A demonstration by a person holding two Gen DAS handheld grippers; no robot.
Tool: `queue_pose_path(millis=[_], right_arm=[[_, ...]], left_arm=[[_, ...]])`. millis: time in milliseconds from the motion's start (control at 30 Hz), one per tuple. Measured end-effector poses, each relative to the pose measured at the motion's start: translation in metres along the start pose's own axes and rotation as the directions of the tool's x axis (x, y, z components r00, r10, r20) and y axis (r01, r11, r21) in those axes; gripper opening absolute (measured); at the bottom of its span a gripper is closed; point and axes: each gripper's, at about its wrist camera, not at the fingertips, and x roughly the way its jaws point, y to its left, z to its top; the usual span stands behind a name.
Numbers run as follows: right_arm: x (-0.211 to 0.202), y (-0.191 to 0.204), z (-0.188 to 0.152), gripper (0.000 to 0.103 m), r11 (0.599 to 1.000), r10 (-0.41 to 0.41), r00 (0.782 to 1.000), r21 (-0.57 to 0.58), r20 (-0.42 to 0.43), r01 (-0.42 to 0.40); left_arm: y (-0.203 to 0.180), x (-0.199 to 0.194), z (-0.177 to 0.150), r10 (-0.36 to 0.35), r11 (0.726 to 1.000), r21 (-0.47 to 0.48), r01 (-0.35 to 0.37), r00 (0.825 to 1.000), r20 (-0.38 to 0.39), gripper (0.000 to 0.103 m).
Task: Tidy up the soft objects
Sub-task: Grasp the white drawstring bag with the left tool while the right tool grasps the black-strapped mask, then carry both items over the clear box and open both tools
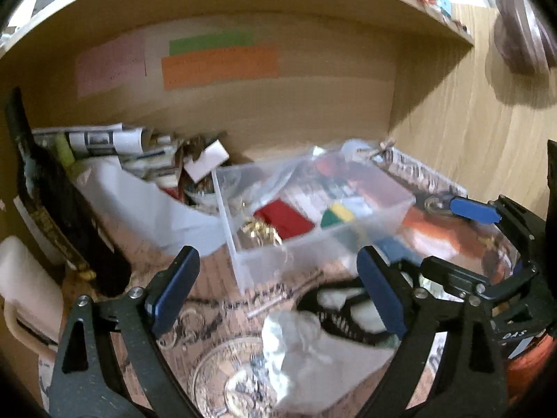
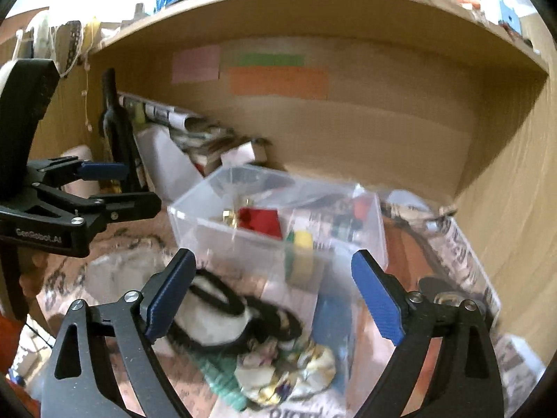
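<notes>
A clear plastic box (image 1: 323,240) (image 2: 264,254) stands in a wooden cubby and holds a red cloth piece (image 1: 283,221) (image 2: 259,221), a green-and-yellow piece (image 1: 336,216) (image 2: 299,244) and a gold item. In front lie a white soft item with black bands (image 1: 348,310) (image 2: 216,320) and a crumpled white cloth (image 1: 306,351) (image 2: 289,372). My left gripper (image 1: 278,292) is open and empty above these. My right gripper (image 2: 275,296) is open and empty over the banded item; it also shows at the right of the left wrist view (image 1: 470,209).
A dark bottle (image 1: 52,191) (image 2: 116,136) stands at the left beside a white bag (image 1: 139,205) and rolled papers (image 1: 104,139). A glass dish (image 1: 226,379) lies near the front. Coloured paper notes (image 1: 219,62) stick to the back wall. Newspaper (image 2: 463,254) lines the shelf.
</notes>
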Motion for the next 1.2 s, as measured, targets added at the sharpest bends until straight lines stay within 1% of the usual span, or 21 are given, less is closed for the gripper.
queue_pose_path(millis=[133,233,300,367,400,467,500,533,567,600,633,667,700,733,767,800,867,1100,1200], right_arm=[[0.008,0.002,-0.018,0.09,0.999,0.021,0.998,0.027,-0.058,-0.019],[0.012,0.004,-0.026,0.089,0.999,0.02,0.997,0.035,-0.08,-0.018],[0.018,0.005,-0.03,0.082,0.999,0.019,0.995,0.043,-0.098,-0.015],[0.023,0.004,-0.032,0.069,0.998,0.028,0.993,0.057,-0.115,-0.022],[0.026,0.002,-0.034,0.065,0.997,0.034,0.991,0.069,-0.128,-0.025],[0.03,0.0,-0.037,0.048,0.996,0.047,0.989,0.086,-0.141,-0.035],[0.032,-0.002,-0.038,0.044,0.994,0.058,0.987,0.097,-0.147,-0.044],[0.034,-0.002,-0.039,0.037,0.993,0.072,0.986,0.108,-0.15,-0.056],[0.034,-0.003,-0.04,0.034,0.991,0.082,0.985,0.115,-0.15,-0.065],[0.034,-0.003,-0.04,0.033,0.991,0.081,0.986,0.117,-0.145,-0.064],[0.034,-0.002,-0.039,0.031,0.992,0.078,0.987,0.112,-0.139,-0.062],[0.033,-0.001,-0.039,0.026,0.992,0.077,0.988,0.108,-0.135,-0.062],[0.032,-0.001,-0.038,0.023,0.992,0.075,0.989,0.107,-0.127,-0.062],[0.031,-0.001,-0.037,0.015,0.992,0.073,0.99,0.108,-0.12,-0.06],[0.031,-0.001,-0.035,0.013,0.992,0.074,0.991,0.109,-0.114,-0.061],[0.029,-0.002,-0.034,0.013,0.991,0.076,0.992,0.114,-0.102,-0.065],[0.027,-0.003,-0.031,0.011,0.991,0.077,0.993,0.119,-0.085,-0.066],[0.017,-0.008,-0.015,0.011,0.991,0.057,0.998,0.12,-0.03,-0.053],[0.009,-0.011,-0.006,0.011,0.993,0.04,0.999,0.112,0.003,-0.04]], left_arm=[[-0.003,0.001,-0.016,-0.003,1.0,0.002,0.003,0.999,-0.04,0.093],[-0.006,0.004,-0.029,-0.005,1.0,0.004,0.006,0.998,-0.067,0.093],[-0.007,0.009,-0.036,-0.017,1.0,-0.001,0.017,0.995,-0.096,0.093],[-0.006,0.014,-0.042,-0.019,1.0,-0.007,0.019,0.993,-0.12,0.093],[-0.006,0.017,-0.045,-0.017,1.0,-0.011,0.015,0.991,-0.13,0.093],[-0.003,0.02,-0.049,-0.022,1.0,-0.026,0.018,0.99,-0.14,0.093],[-0.002,0.021,-0.051,-0.029,0.999,-0.04,0.024,0.989,-0.142,0.093],[-0.001,0.022,-0.052,-0.036,0.998,-0.05,0.029,0.989,-0.143,0.093],[0.0,0.022,-0.053,-0.039,0.998,-0.059,0.031,0.989,-0.142,0.09],[0.001,0.022,-0.054,-0.042,0.997,-0.067,0.032,0.989,-0.141,0.084],[0.002,0.022,-0.054,-0.046,0.997,-0.07,0.037,0.988,-0.144,0.08],[0.002,0.022,-0.055,-0.056,0.996,-0.078,0.045,0.987,-0.147,0.074],[0.002,0.023,-0.054,-0.064,0.995,-0.083,0.052,0.987,-0.149,0.068],[0.002,0.023,-0.054,-0.072,0.994,-0.088,0.059,0.986,-0.15,0.065],[0.001,0.023,-0.055,-0.081,0.993,-0.092,0.067,0.986,-0.149,0.059],[0.0,0.022,-0.054,-0.085,0.993,-0.092,0.071,0.985,-0.151,0.051],[-0.001,0.022,-0.053,-0.088,0.993,-0.091,0.075,0.985,-0.151,0.044],[0.002,0.017,-0.048,-0.097,0.991,-0.107,0.083,0.986,-0.133,0.027],[0.005,0.014,-0.043,-0.094,0.99,-0.115,0.081,0.988,-0.119,0.024]])
